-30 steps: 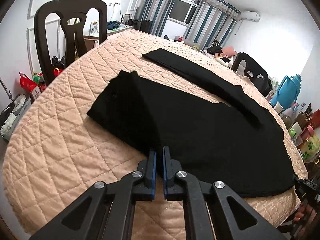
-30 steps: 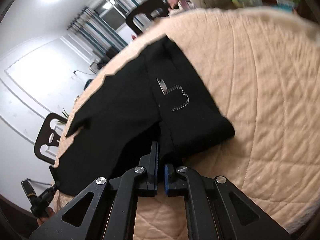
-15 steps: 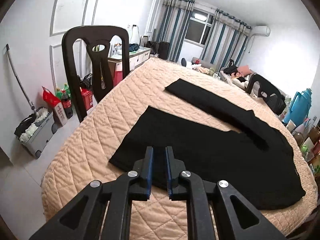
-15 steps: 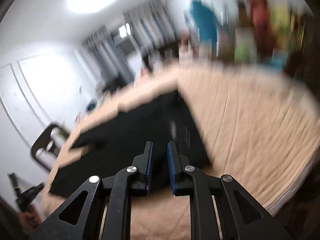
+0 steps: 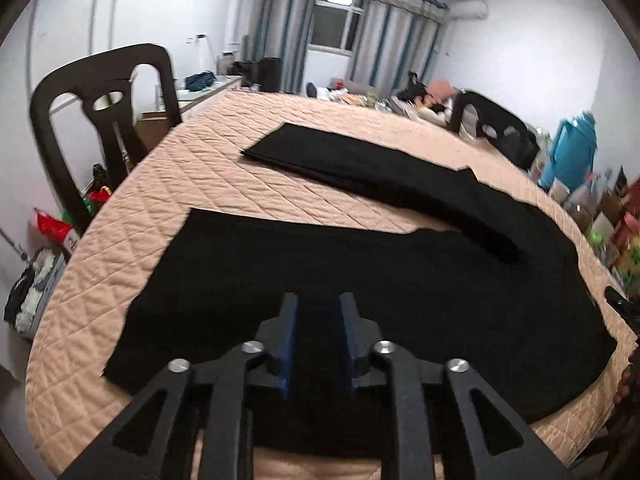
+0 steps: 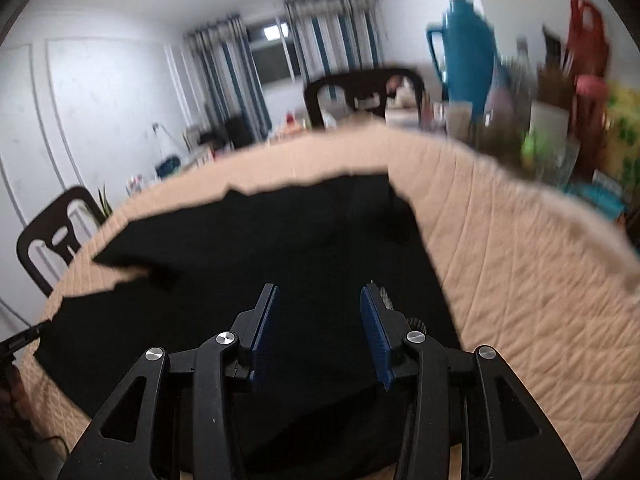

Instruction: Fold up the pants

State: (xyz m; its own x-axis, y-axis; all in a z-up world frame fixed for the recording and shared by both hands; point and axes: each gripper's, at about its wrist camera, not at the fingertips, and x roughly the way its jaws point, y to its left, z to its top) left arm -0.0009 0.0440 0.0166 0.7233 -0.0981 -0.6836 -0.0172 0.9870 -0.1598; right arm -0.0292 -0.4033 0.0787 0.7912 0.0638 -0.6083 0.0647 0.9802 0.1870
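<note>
On quilted table (image 5: 208, 168): one black pants (image 5: 400, 280), two chairs.

Black left gripper (image 5: 318, 312), black right gripper (image 6: 318, 308); blue ribbed pads (image 6: 374, 328), silver pivot screws

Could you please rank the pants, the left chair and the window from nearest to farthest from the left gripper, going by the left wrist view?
1. Pants: directly under the left gripper.
2. Left chair: beside the table, at left.
3. Window: on the far wall.
</note>
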